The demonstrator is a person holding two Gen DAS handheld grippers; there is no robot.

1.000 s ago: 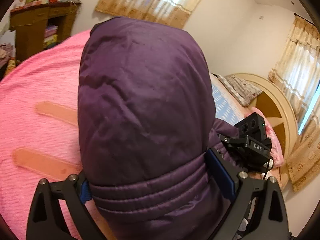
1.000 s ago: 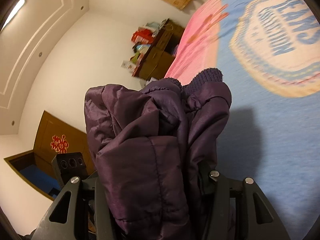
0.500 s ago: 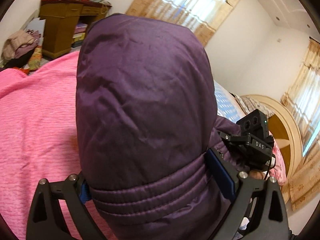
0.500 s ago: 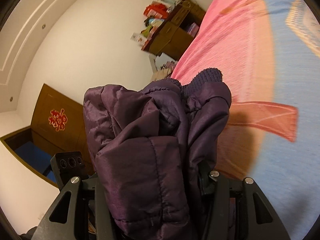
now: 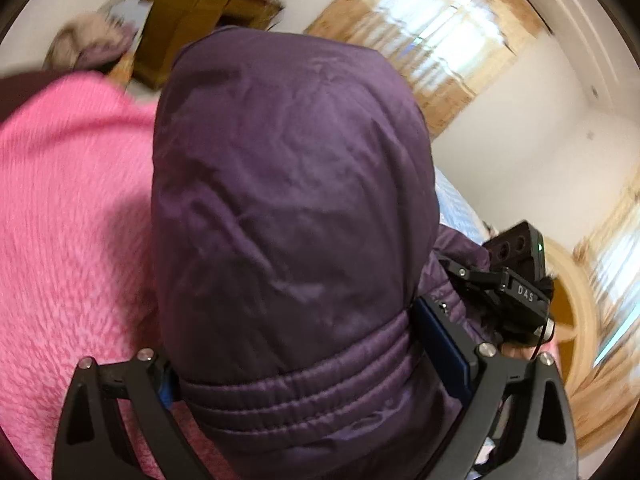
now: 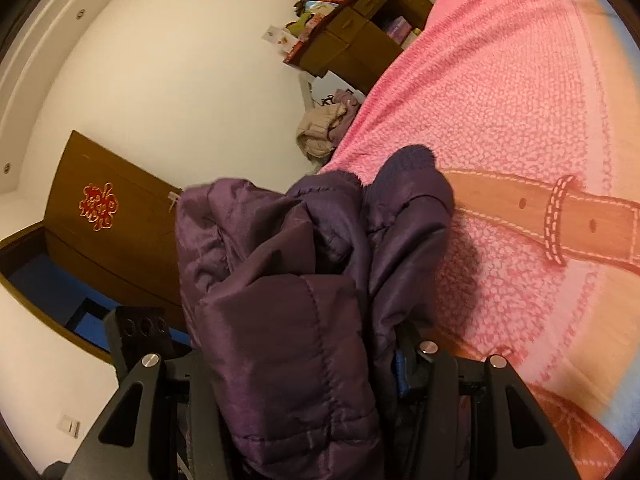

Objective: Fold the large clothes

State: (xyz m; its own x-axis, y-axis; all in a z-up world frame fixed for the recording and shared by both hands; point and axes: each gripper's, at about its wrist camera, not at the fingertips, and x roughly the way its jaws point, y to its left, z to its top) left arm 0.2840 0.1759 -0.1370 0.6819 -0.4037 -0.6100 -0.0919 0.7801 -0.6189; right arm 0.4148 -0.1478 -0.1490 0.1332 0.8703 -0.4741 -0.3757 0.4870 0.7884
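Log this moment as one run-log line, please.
left gripper: shut on purple jacket | right gripper: shut on jacket | below: pink blanket

A padded purple jacket (image 5: 292,208) is being held up between the two black fingers of the left gripper (image 5: 316,392), its quilted, stitched hem band being pressed at both sides by the blue pads (image 5: 444,344). Most of the view is being filled by the bulging fabric. Below and to the left, a pink blanket (image 5: 68,220) is being shown spread over a bed. The right gripper (image 5: 516,280) is being seen just beside the jacket's right edge. A blurred wooden desk (image 5: 200,8) and curtained windows (image 5: 444,28) are being shown behind.
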